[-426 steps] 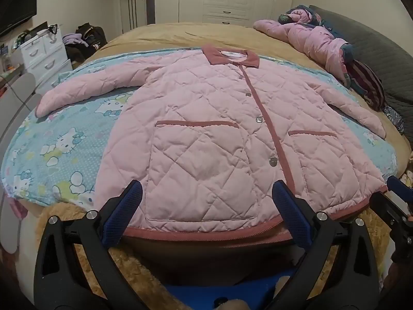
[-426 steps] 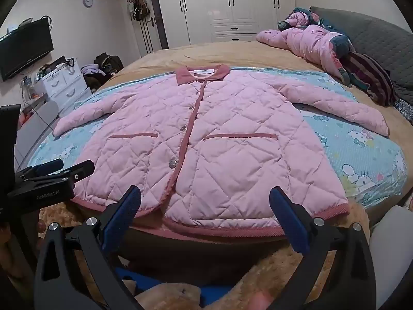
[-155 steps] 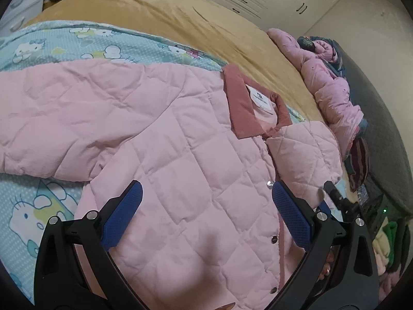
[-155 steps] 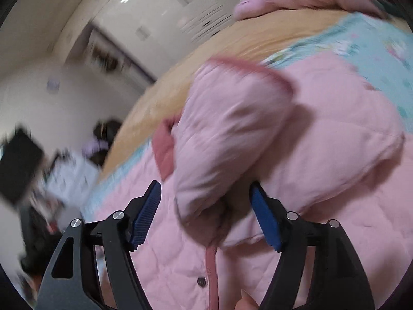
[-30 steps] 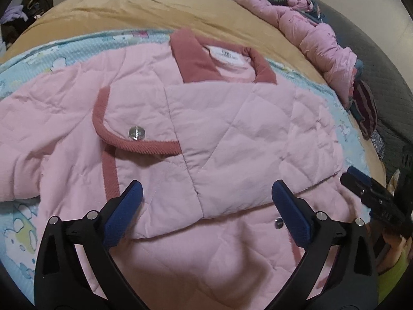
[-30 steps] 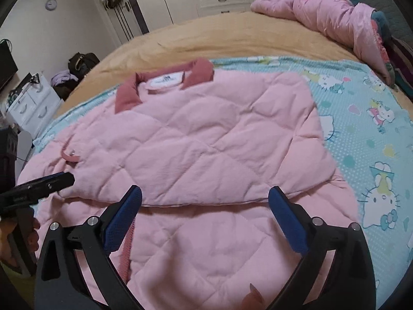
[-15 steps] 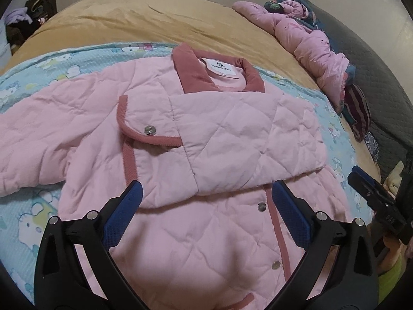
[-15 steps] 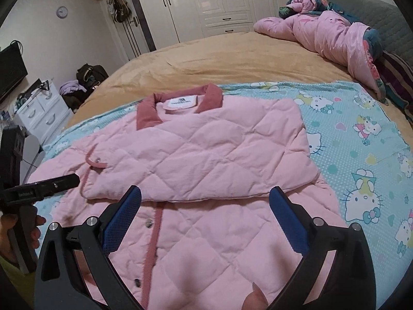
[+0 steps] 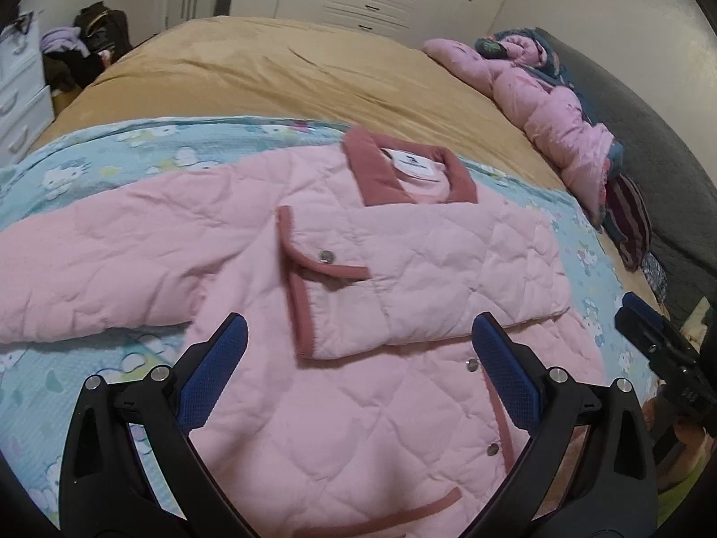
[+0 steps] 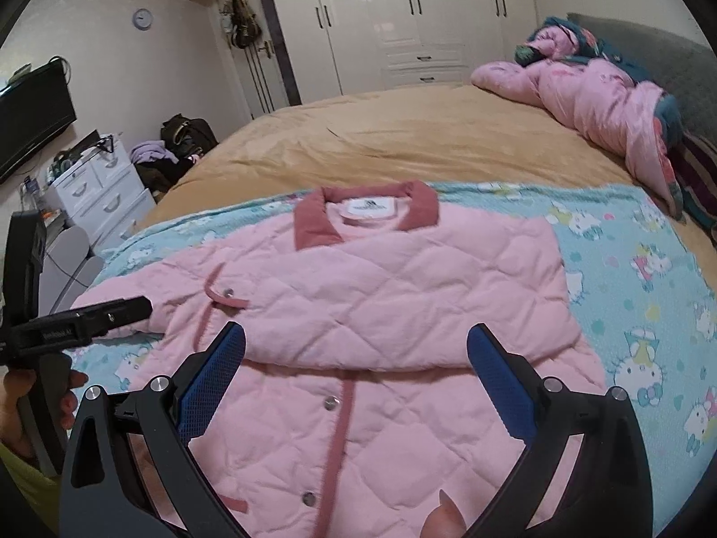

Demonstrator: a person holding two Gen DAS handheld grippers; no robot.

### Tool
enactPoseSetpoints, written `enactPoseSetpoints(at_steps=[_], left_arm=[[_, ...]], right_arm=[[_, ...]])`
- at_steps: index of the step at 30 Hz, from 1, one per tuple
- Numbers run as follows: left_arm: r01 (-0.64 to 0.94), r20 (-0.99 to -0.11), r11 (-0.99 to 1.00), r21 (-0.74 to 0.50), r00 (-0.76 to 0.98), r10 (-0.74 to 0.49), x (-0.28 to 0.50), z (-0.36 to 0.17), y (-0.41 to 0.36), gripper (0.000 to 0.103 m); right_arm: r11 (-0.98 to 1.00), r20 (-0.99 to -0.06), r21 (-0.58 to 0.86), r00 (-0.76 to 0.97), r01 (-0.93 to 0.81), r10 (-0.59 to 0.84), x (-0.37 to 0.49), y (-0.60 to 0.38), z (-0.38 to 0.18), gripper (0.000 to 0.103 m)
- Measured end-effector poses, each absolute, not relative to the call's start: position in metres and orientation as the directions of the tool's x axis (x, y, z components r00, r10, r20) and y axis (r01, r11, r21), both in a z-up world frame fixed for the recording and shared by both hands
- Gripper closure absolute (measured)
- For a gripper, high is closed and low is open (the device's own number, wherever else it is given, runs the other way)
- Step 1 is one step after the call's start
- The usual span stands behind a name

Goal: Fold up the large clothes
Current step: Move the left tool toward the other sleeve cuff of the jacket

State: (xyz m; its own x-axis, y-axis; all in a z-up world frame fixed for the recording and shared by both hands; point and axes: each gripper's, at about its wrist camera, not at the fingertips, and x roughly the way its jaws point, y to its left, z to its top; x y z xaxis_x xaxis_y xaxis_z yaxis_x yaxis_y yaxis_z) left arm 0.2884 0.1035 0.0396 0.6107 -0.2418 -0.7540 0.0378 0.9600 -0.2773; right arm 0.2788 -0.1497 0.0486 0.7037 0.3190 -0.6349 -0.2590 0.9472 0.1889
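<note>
A pink quilted jacket [image 9: 367, 385] [image 10: 381, 296] with a dark pink collar [image 9: 372, 170] lies front up on a blue cartoon-print blanket [image 9: 89, 166]. Its right sleeve [image 9: 430, 278] [image 10: 403, 314] is folded flat across the chest, cuff pointing left. The left sleeve [image 9: 98, 269] stretches out to the left. My left gripper [image 9: 358, 376] hovers open above the jacket's middle, holding nothing. My right gripper [image 10: 356, 381] also stands open over the lower chest, empty. Each gripper shows at the edge of the other's view, held in a hand.
The blanket [image 10: 650, 278] covers a tan bedspread [image 9: 291, 76]. A heap of pink padded clothing [image 10: 605, 103] lies at the far right by a grey headboard [image 10: 650, 54]. White drawers [image 10: 98, 193], a bag [image 10: 188, 134] and wardrobes [image 10: 403, 22] stand beyond the bed.
Both grippers have pulled back and risen from the jacket, so more of the bed and room shows. The folded sleeve stays lying across the chest.
</note>
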Motion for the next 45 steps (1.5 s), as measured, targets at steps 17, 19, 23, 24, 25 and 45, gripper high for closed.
enactPoseSetpoints(at_steps=[17, 19, 23, 24, 25, 45], left_arm=[[-0.141, -0.747, 0.950, -0.278, 0.653, -0.122, 0.260, 0.042, 0.200, 0.009], [-0.162, -0.748, 0.945, -0.285, 0.654, -0.113, 0.257, 0.040, 0.213, 0.009], [-0.200, -0.739, 0.931, -0.304, 0.667, -0.099, 0.251, 0.041, 0.237, 0.009], [-0.208, -0.736, 0.928, -0.309, 0.671, -0.094, 0.250, 0.042, 0.243, 0.009], [-0.218, -0.731, 0.924, -0.314, 0.676, -0.089, 0.248, 0.043, 0.250, 0.009], [-0.457, -0.743, 0.810, -0.368, 0.669, 0.040, 0.224, 0.028, 0.365, 0.009]], right_arm=[[0.922, -0.583, 0.226, 0.715, -0.313, 0.386, 0.276, -0.075, 0.072, 0.004], [0.919, -0.582, 0.225, 0.712, -0.322, 0.392, 0.276, -0.064, 0.074, 0.004], [0.912, -0.575, 0.219, 0.709, -0.347, 0.408, 0.277, -0.041, 0.077, 0.004], [0.910, -0.574, 0.218, 0.707, -0.353, 0.412, 0.278, -0.033, 0.078, 0.004], [0.906, -0.573, 0.221, 0.704, -0.360, 0.420, 0.278, -0.029, 0.078, 0.004], [0.825, -0.591, 0.207, 0.605, -0.525, 0.534, 0.288, 0.098, 0.075, 0.004]])
